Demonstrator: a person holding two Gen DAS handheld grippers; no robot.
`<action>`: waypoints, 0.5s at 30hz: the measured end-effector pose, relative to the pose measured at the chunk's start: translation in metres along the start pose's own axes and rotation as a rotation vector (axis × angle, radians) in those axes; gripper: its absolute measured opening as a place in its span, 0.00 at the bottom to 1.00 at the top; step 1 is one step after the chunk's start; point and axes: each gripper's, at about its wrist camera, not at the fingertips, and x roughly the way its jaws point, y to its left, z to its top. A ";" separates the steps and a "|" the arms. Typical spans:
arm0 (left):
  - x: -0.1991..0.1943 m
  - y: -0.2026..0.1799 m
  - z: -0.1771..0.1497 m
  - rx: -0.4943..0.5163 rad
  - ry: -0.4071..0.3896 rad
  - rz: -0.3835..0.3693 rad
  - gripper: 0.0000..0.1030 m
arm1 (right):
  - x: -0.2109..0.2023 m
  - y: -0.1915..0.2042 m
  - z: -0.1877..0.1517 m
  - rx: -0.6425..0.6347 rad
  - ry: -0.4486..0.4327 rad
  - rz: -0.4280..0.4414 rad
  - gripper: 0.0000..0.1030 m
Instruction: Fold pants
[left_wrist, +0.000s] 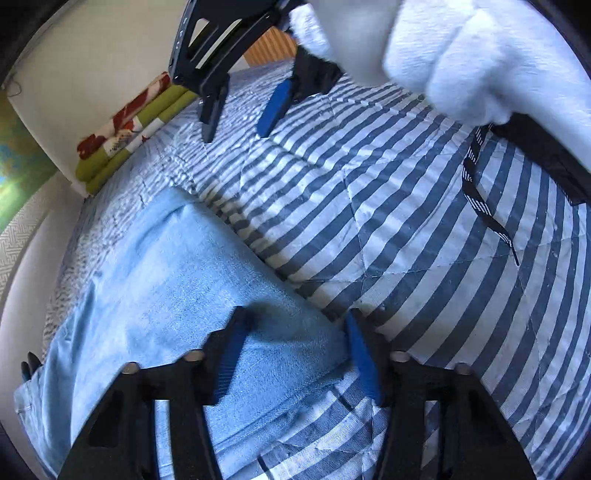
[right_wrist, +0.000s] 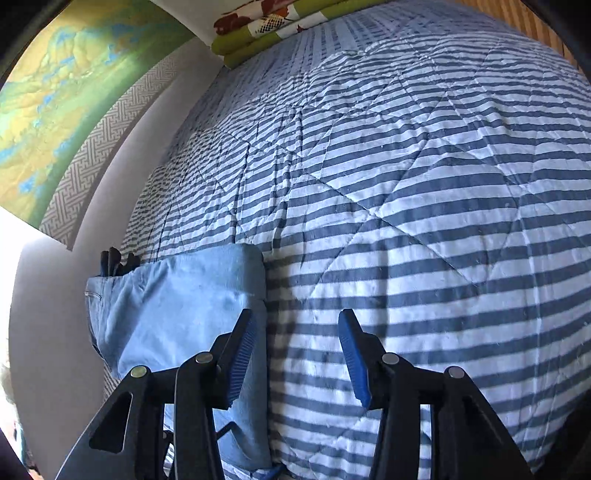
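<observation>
Both grippers, left (left_wrist: 295, 354) and right (right_wrist: 297, 354), gape empty. Folded pants (right_wrist: 177, 295) lie under their left jaws. Careless snagging could undo the fold.

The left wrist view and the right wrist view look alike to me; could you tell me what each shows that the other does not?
Only the left wrist view shows the right gripper from outside, held by a white-gloved hand, jaws apart and empty above the quilt, plus a dangling black-and-white strap.

Only the right wrist view shows the green and yellow wall picture in full and the pants' pocket seam.

Both show the folded light blue pants on the striped quilt, the stacked green floral bedding, and dark items beyond the pants.
</observation>
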 end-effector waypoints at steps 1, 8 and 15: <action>0.001 0.002 -0.001 -0.016 -0.002 -0.008 0.20 | 0.008 0.000 0.006 0.005 0.011 0.016 0.41; -0.016 0.034 -0.017 -0.206 -0.096 -0.144 0.14 | 0.064 0.007 0.021 0.021 0.084 0.108 0.41; -0.041 0.059 -0.035 -0.284 -0.131 -0.201 0.12 | 0.091 0.006 0.029 0.050 0.088 0.224 0.13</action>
